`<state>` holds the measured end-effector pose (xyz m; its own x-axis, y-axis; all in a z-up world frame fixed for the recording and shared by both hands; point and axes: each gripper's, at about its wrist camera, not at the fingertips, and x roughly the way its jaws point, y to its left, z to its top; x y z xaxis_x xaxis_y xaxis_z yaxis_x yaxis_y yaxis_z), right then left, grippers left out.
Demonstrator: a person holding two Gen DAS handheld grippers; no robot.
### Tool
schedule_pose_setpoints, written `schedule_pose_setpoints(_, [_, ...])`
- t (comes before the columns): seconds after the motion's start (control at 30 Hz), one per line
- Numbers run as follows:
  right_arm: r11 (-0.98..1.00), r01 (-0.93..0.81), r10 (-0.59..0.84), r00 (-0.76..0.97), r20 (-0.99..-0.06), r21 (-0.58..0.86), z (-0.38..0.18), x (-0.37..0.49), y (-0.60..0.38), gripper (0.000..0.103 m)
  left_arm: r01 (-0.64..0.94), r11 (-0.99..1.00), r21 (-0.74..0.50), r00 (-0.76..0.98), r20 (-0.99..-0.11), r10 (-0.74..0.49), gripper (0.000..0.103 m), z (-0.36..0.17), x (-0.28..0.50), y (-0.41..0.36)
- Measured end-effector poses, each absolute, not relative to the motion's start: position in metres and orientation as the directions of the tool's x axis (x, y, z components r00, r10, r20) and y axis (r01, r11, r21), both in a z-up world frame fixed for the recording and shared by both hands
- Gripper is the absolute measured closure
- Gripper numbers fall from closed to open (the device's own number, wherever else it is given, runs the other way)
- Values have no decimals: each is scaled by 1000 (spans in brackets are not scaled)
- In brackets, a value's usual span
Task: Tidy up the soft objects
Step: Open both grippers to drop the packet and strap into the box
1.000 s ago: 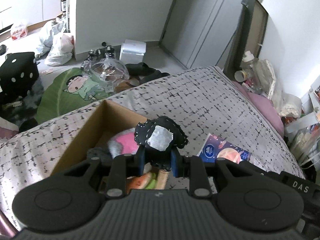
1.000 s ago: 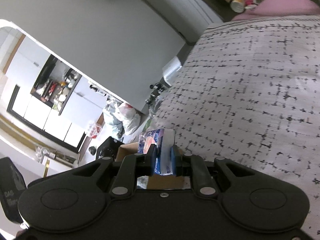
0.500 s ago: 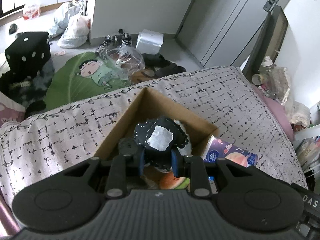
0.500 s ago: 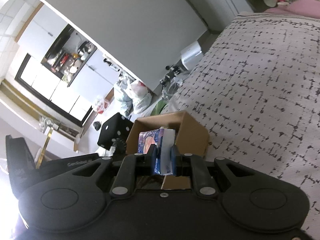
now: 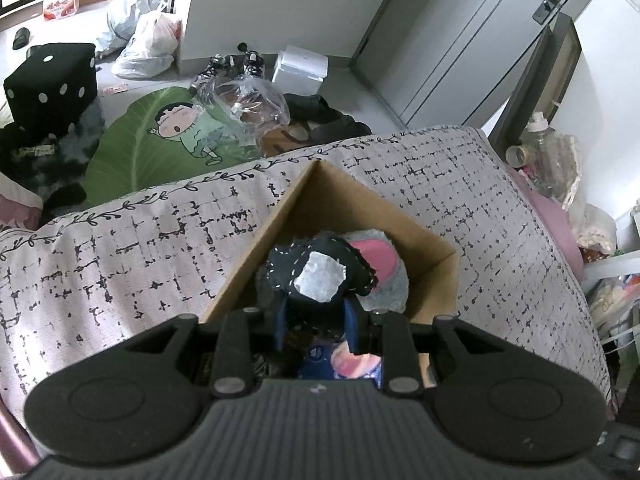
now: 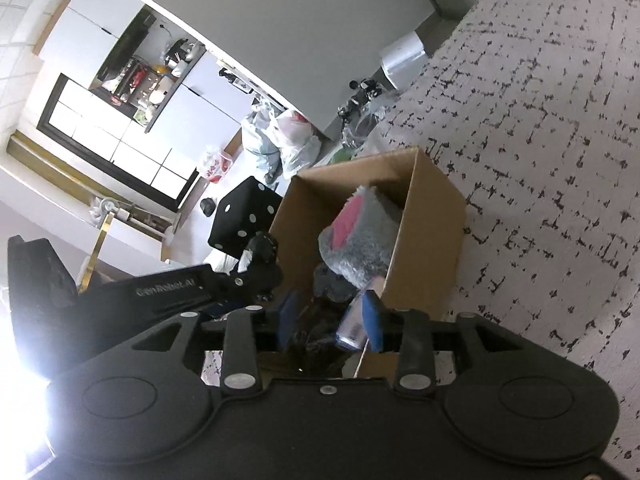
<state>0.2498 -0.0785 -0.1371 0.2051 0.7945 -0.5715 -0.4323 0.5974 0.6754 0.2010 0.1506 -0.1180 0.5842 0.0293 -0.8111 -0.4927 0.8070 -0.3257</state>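
One cardboard box [image 5: 352, 204] w/ grey plush [image 5: 384, 276]; left gripper [image 5: 316, 320] clamps black toy [image 5: 316, 272], right gripper [image 6: 330, 320] just opened, tissue pack [image 6: 352, 326] loose.

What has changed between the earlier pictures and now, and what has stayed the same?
The right gripper carried the blue tissue pack over the cardboard box; its jaws have just been opening, and the pack now leans loose against one finger. The left gripper moved above the box too. Unchanged: it still clamps the dark stitched plush, and the grey and pink plush stays inside.
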Motion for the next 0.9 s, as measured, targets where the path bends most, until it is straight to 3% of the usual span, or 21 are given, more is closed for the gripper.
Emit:
schedule_pose_setpoints(0.1, [619,-451,777,235,-584,643,-132,247,-77,51,-480,822,-306,578,-815,34,74,-119,201,148])
schedule_pose_setpoints(0.33, [657,-464,748,306,-588,594,-120,239,-91,33,-454,847,-277,558,-829,27,55,-115,203,143])
schedule_pose_setpoints(0.47, [656,-479,751,344,-563,583,-107,233,-102,29,-466,843,-268,558,-829,45,41,-108,200,141])
schedule_pose_setpoints(0.9, [781,-383,624,507,-594,494,-95,205,-139,18,-450,860,-241,556,-829,58,27,-86,174,124])
